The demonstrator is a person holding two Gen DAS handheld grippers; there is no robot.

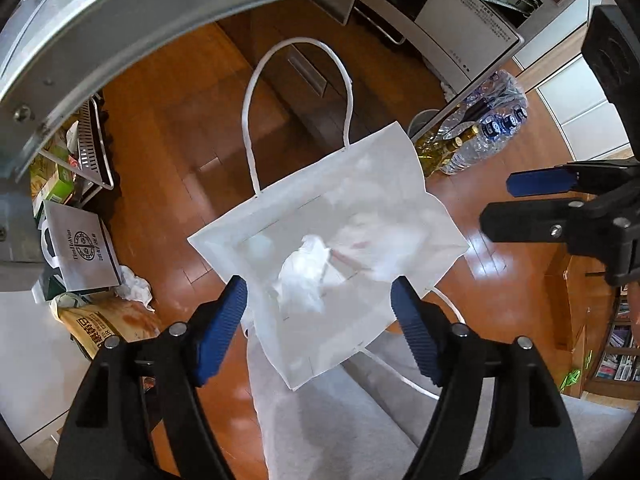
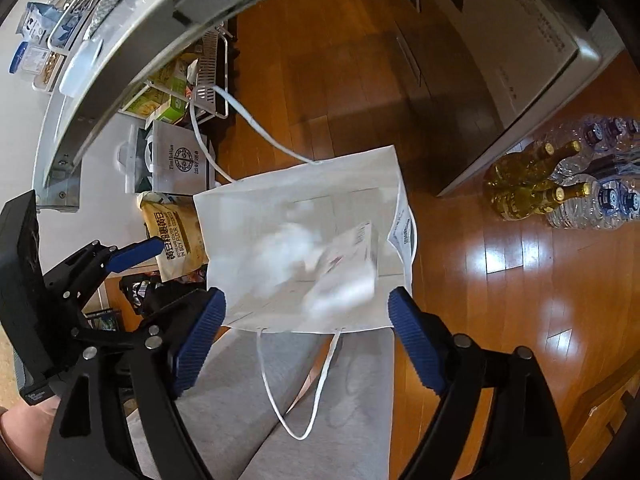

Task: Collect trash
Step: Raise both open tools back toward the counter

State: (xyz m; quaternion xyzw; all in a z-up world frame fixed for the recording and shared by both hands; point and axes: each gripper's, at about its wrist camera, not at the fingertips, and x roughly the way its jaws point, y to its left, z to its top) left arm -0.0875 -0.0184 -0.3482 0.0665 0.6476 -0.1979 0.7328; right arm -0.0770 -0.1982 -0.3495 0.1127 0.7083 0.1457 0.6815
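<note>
Two black grippers with blue pads, left (image 1: 319, 320) and right (image 2: 307, 322), gaped wide over a white paper bag (image 1: 344, 216) of crumpled tissue (image 1: 304, 276) on glossy wooden flooring (image 1: 168, 128); only the right view showed countertop containers (image 2: 34, 62).

Bright daylight; glare patches on wood floor (image 2: 516, 240); white bag (image 1: 344, 216) overexposed, contents blurred; strong fisheye edge warping.

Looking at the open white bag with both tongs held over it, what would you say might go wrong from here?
1. Neither the left tongs nor the right tongs hold the white paper bag, so it may tip and spill the crumpled tissue.
2. Its loop handle stands up and might snag a finger.
3. The glass bottles stand close beside it on the floor and might get knocked.
</note>
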